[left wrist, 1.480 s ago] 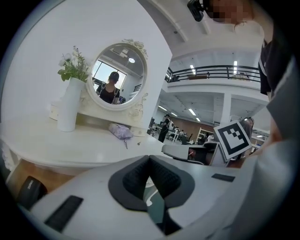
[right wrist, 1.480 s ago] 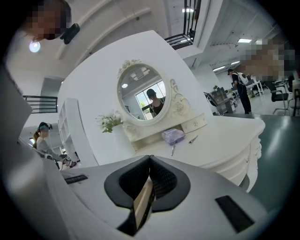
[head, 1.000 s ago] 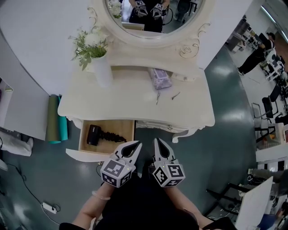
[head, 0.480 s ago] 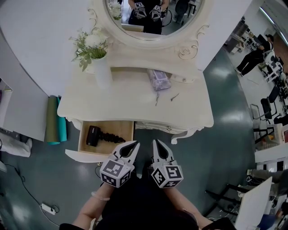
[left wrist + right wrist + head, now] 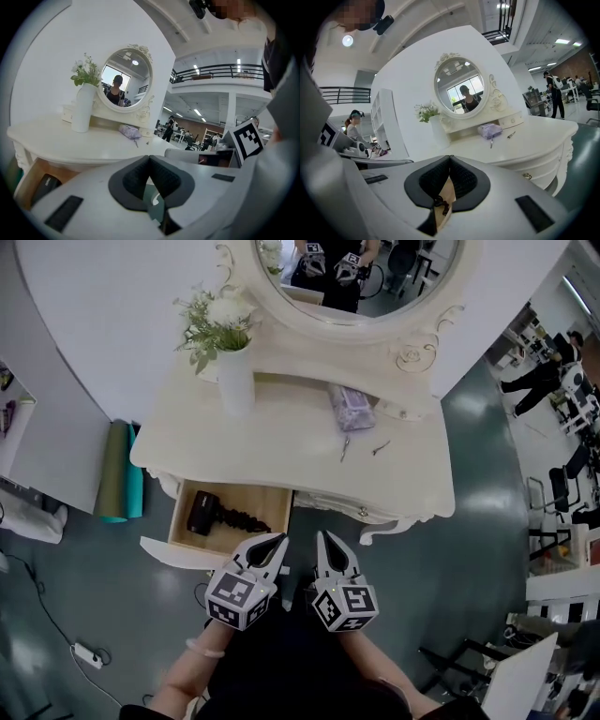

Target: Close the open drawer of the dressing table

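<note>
The cream dressing table [image 5: 281,460] stands in front of me in the head view. Its left drawer [image 5: 178,553] is pulled out, showing a wooden bottom with a black hair dryer [image 5: 202,513] and its coiled cord inside. My left gripper [image 5: 278,540] is shut and empty, just right of the drawer's front corner and apart from it. Beside it, my right gripper [image 5: 321,536] is shut and empty too, below the table's front edge. In the left gripper view the drawer [image 5: 33,171] shows at lower left past the left gripper [image 5: 149,157]. The right gripper [image 5: 450,157] has its tips together.
On the table top stand a white vase of flowers [image 5: 234,371], a purple pouch [image 5: 352,407] and small metal clips [image 5: 344,448], under an oval mirror [image 5: 375,277]. Green and teal rolls [image 5: 122,470] lean left of the table. A power strip [image 5: 80,652] lies on the floor.
The head view has shifted, so the table sits further right and lower in frame. Both grippers stay shut side by side, slightly nearer the drawer front. The drawer stays open.
</note>
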### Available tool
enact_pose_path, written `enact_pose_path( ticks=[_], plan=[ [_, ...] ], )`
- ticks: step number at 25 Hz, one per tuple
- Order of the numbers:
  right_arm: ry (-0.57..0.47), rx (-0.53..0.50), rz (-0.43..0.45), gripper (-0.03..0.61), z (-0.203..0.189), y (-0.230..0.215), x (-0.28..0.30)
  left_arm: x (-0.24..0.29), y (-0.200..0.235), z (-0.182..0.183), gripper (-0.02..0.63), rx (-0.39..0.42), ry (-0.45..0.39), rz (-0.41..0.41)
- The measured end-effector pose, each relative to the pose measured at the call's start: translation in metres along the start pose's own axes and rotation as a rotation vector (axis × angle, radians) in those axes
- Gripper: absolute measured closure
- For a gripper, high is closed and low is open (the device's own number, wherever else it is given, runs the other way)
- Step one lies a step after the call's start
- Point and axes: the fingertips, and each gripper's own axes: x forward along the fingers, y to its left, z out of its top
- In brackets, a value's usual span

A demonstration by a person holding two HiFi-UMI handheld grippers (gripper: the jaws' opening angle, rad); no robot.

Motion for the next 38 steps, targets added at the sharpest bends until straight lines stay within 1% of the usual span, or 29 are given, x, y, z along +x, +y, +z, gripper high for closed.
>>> enact_pose_path(
  ticks=[4,10,22,30,34,38],
  plan=[
    [0.045,-0.010,0.064,0.552,-0.016,0.023,0.015,-0.022,0.024,-0.007,0.616,-0.021,-0.010,0.081],
    [0.120,-0.028,0.166,0.552,-0.038,0.059,0.033,-0.058,0.059,-0.022,0.615,-0.109,-0.030,0.222],
    [0.250,-0.054,0.368,0.552,-0.076,0.124,0.051,-0.113,0.090,-0.042,0.615,-0.203,-0.072,0.408],
    [0.289,-0.073,0.460,0.552,-0.085,0.149,0.056,-0.131,0.101,-0.054,0.615,-0.239,-0.075,0.480],
    [0.317,-0.081,0.482,0.552,-0.091,0.154,0.058,-0.135,0.111,-0.074,0.616,-0.229,-0.033,0.515],
    [0.336,-0.069,0.479,0.552,-0.093,0.152,0.059,-0.138,0.116,-0.098,0.615,-0.206,0.018,0.534]
  ],
)
